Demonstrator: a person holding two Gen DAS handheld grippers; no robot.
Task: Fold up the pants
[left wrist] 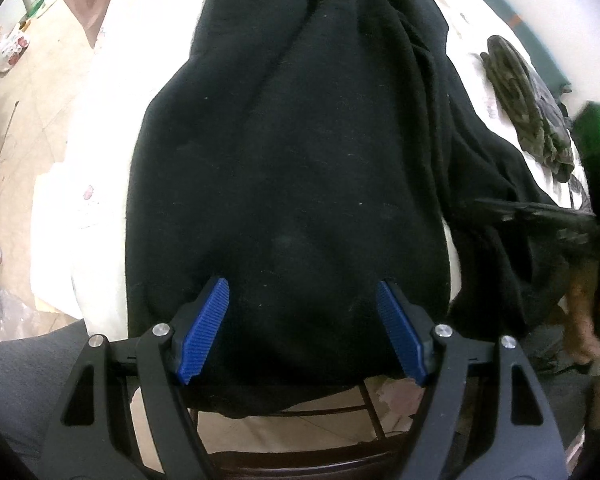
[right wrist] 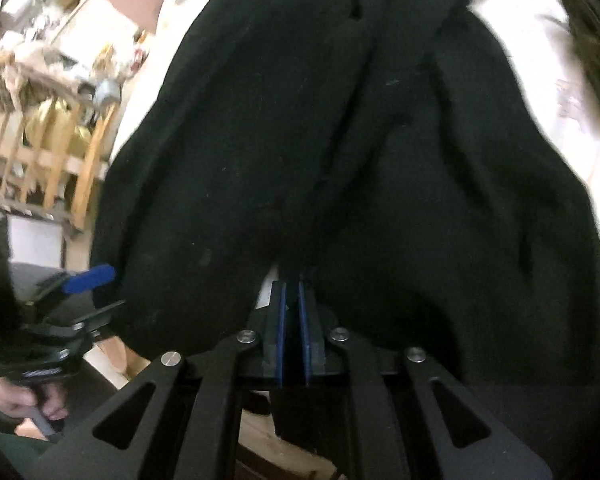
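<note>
Black pants (left wrist: 292,152) lie lengthwise on a white sheet (left wrist: 100,184) over the work surface, running from 6 o'clock away to 12 in the left wrist view. The near end hangs slightly past the edge, over a dark wooden frame (left wrist: 340,412). A second layer of the same black cloth bunches along the 3 o'clock side in loose ridges.

Your left gripper (left wrist: 302,328) hangs over the near end with its jaws wide apart; the blue pads (left wrist: 206,328) flank the cloth but clamp nothing. From the right wrist view it shows at 9 o'clock, beside the pants' left edge.

Your right gripper (right wrist: 292,332) has its blue pads drawn nearly together, only a thin slot between them. The tips sit at the cloth edge where a sliver of white shows, at the split between two lobes of fabric. The view is blurred there, so you cannot say for sure that fabric is pinched.

Handling judgement: thick, soft knit, fleece-like, limp, with some weight. It will sag and drag, not slide. Grip layers may separate, so take both thicknesses at an edge or hem, deep in the pads. Best holds look like the two near corners.

An olive crumpled garment (left wrist: 528,108) lies well apart at 2 o'clock; leave it.
</note>
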